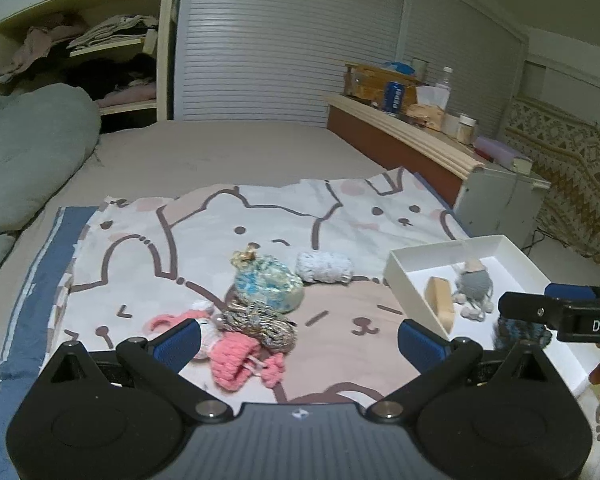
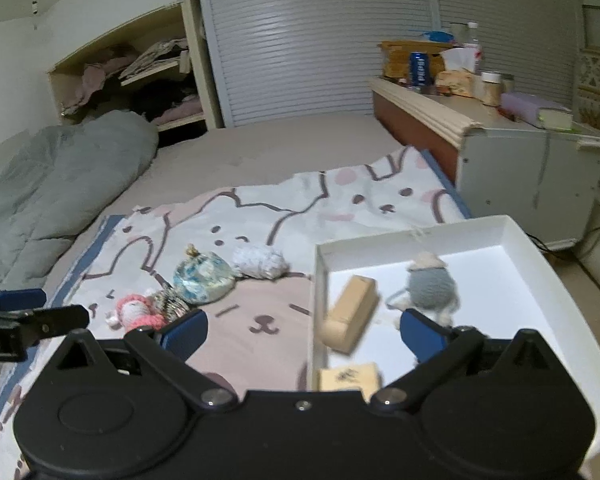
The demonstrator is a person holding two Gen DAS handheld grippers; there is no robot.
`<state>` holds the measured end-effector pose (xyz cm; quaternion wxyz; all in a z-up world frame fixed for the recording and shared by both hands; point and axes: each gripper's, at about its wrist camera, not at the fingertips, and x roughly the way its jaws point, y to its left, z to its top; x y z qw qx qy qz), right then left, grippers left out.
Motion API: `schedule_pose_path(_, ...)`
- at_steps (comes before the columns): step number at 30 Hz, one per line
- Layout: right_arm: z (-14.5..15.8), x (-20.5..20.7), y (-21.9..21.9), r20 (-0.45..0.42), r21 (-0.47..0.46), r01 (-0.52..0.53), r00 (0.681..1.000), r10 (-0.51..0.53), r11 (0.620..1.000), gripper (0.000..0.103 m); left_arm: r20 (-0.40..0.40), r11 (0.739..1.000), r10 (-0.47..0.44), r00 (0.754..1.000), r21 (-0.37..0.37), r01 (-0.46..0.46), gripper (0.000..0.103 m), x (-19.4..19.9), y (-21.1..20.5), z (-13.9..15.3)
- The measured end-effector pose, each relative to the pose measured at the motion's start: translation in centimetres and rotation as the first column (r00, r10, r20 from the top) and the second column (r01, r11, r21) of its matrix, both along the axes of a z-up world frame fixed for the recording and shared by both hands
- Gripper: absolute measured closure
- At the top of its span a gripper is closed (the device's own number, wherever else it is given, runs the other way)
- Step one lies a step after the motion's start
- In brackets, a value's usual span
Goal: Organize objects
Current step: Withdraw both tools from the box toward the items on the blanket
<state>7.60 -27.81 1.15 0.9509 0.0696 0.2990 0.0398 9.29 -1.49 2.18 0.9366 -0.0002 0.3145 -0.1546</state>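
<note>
Blue-padded left gripper (image 1: 300,344) wide above toys (image 1: 256,320)

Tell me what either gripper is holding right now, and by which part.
Nothing is held. The left gripper and right gripper both stand open with nothing between their fingers.

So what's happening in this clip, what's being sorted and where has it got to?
A person holds two grippers over a bed, sorting small knitted toys into a white box. The box already holds a grey crocheted doll and wooden blocks. A pink doll, a blue pouch and a white roll lie on the blanket. The left gripper and right gripper are open, empty.
</note>
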Motion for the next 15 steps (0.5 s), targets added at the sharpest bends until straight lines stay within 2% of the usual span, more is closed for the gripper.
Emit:
schedule_pose_path(7, -0.2, 2.6, 1.6, 0.004, -0.003, -0.029, 1.0, 0.029, 1.0, 0.0, 0.016, 1.0, 0.02, 1.0, 0.012, -0.02, 0.0, 1.7, 1.6, -0.1)
schedule_pose_path(15, -0.7, 6.3, 3.8, 0.014, 0.008, -0.057, 0.998, 0.057, 0.998, 0.0, 0.001, 0.997, 0.067, 0.998, 0.032, -0.067, 0.0, 4.2, 4.0, -2.1)
